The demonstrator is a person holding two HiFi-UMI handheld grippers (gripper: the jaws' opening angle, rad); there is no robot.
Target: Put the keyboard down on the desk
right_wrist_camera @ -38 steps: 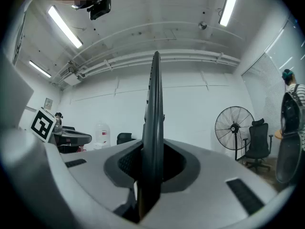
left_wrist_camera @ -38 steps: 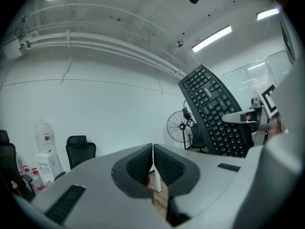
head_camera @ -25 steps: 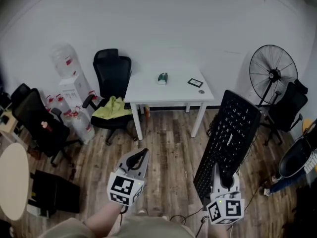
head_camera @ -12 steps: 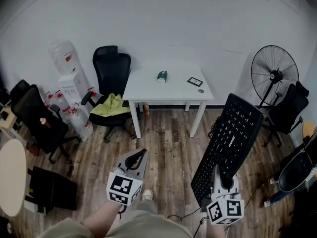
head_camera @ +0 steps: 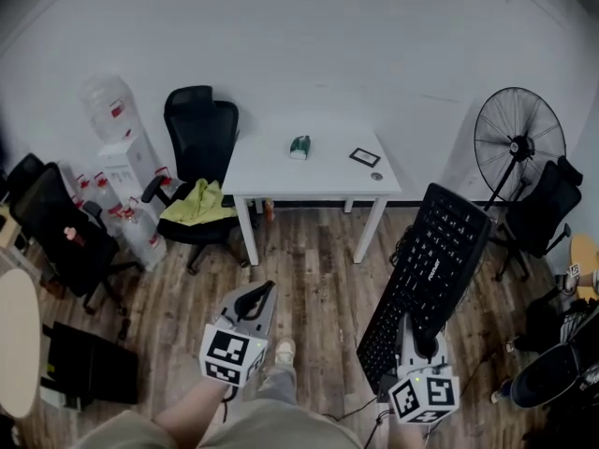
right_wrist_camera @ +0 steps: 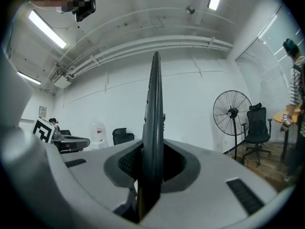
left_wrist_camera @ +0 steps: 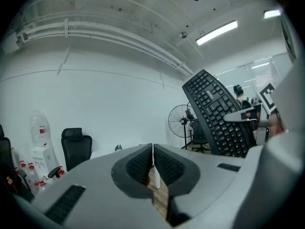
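A black keyboard [head_camera: 426, 274] stands tilted up in the air at the right, keys facing left, its near end clamped in my right gripper [head_camera: 418, 344]. In the right gripper view the keyboard [right_wrist_camera: 153, 142] shows edge-on between the pads, rising straight up. My left gripper [head_camera: 256, 301] is shut and empty at the lower middle, its pads [left_wrist_camera: 143, 166] pressed together. The left gripper view catches the keyboard [left_wrist_camera: 217, 113] at the right. The white desk [head_camera: 332, 171] stands by the far wall, well ahead of both grippers.
On the desk lie a small green object [head_camera: 299, 147], a dark flat card [head_camera: 365, 157] and a small round item [head_camera: 377, 176]. A black office chair [head_camera: 197, 190] with a yellow cloth stands left of it, a water dispenser [head_camera: 112, 148] further left, a floor fan [head_camera: 518, 143] at right.
The view has shifted slightly: the desk and chairs sit a little further left and nearer. The keyboard stays gripped and tilted in the right gripper; the left gripper holds still.
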